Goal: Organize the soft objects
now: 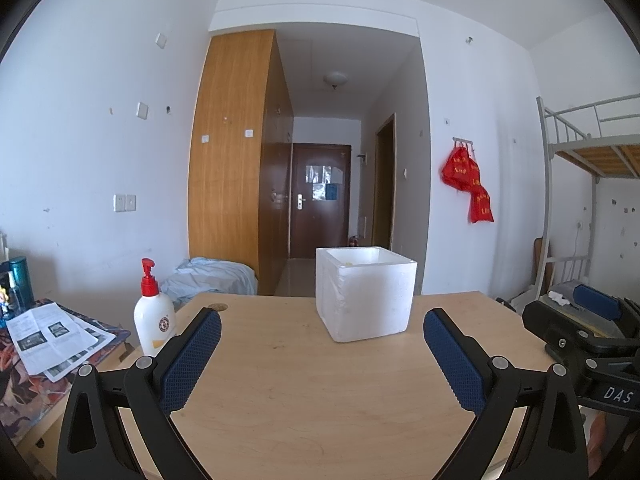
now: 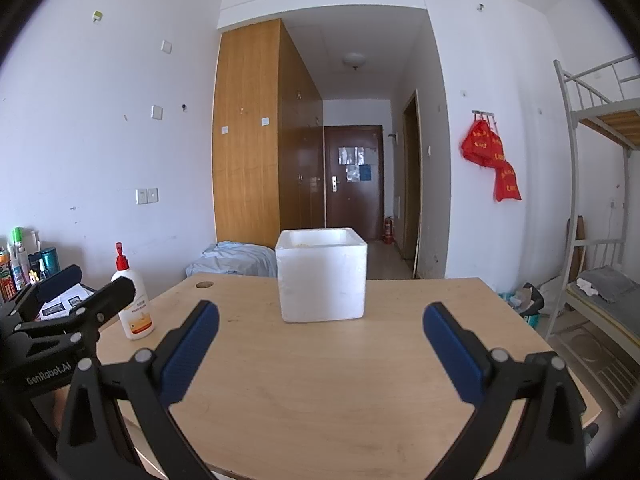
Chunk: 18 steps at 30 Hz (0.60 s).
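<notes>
Black linkage frames with silver rivets, blue textured pads point(image 1: 191, 360) on the jaws (white "GenRobot.AI" lettering).

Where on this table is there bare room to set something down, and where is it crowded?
The table is bare from the foam box to the near edge, and right of the box. The left edge is tighter: the pump bottle stands there. Both the left gripper and right gripper hold their jaws open, empty.

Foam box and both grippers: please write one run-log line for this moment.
left gripper: open, empty | right gripper: open, empty | foam box: upright on table, untouched | contents: unclear | pump bottle: table's left edge
</notes>
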Available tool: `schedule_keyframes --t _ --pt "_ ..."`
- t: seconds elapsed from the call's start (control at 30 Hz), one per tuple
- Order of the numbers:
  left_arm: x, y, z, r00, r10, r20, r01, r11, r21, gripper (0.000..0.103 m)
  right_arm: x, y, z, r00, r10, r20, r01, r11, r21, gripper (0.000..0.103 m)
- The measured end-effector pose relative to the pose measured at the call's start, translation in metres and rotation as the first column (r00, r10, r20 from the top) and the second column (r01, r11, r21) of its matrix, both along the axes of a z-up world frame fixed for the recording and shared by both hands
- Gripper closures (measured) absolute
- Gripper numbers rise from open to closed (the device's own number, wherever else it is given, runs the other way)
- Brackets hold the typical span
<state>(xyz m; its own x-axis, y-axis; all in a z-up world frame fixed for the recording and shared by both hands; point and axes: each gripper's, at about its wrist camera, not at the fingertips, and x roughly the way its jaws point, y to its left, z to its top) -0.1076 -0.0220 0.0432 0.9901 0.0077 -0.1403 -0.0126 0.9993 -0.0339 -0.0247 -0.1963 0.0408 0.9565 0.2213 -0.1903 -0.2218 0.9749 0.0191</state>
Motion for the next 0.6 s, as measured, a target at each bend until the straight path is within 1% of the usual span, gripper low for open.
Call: schedule_keyframes --t 0.37,0.6 --pt "0.0001 0.0003 -0.0002 1.000 0.004 -0.002 -0.004 1.000 0.001 0.002 0.0003 0.0003 -0.0017 1.000 -0.001 -0.003 0.001 1.000 -0.003 0.000" --pt "-0.0031 0.0003 0.0004 1.000 0.018 0.011 -0.018 1.000 -0.002 0.002 0.0010 -0.0004 -0.0031 1.000 -0.001 -0.006 0.001 1.000 -0.002 0.000"
